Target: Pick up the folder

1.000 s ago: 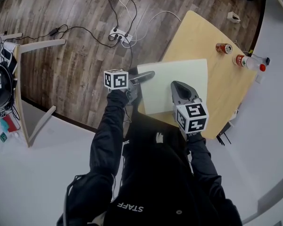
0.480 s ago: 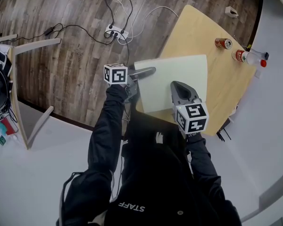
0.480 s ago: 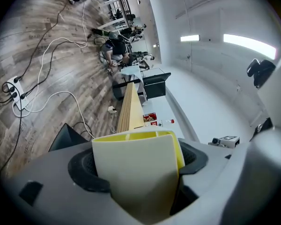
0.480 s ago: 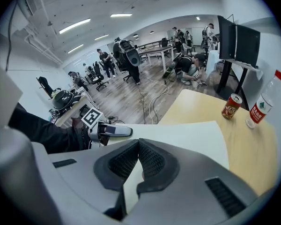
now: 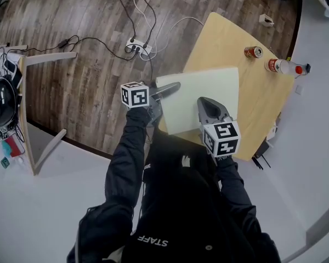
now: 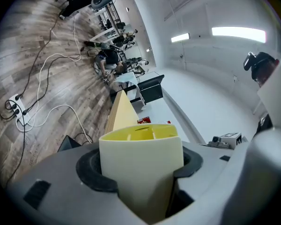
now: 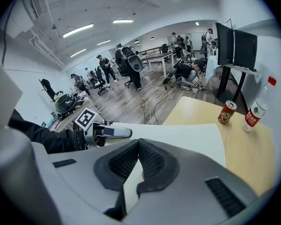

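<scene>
A pale yellow folder [image 5: 203, 92] lies on the wooden table [image 5: 263, 108], its near-left part sticking out past the table's edge. At that left corner is my left gripper [image 5: 167, 89]. In the left gripper view the folder [image 6: 143, 146] bows into a curve between the closing jaws of my left gripper [image 6: 139, 168], and both pads touch it. My right gripper [image 5: 208, 107] is at the folder's near edge. In the right gripper view my right gripper [image 7: 138, 161] is shut on the thin edge of the folder [image 7: 178, 137].
A red can [image 5: 253, 52] and a plastic bottle [image 5: 282, 66] stand at the table's far right edge. A power strip [image 5: 138, 49] with cables lies on the wood floor left of the table. A black helmet [image 5: 1, 100] sits on a side table at far left.
The left gripper has risen a little and the folder's left corner has come up with it. The right gripper has stayed at the near edge.
</scene>
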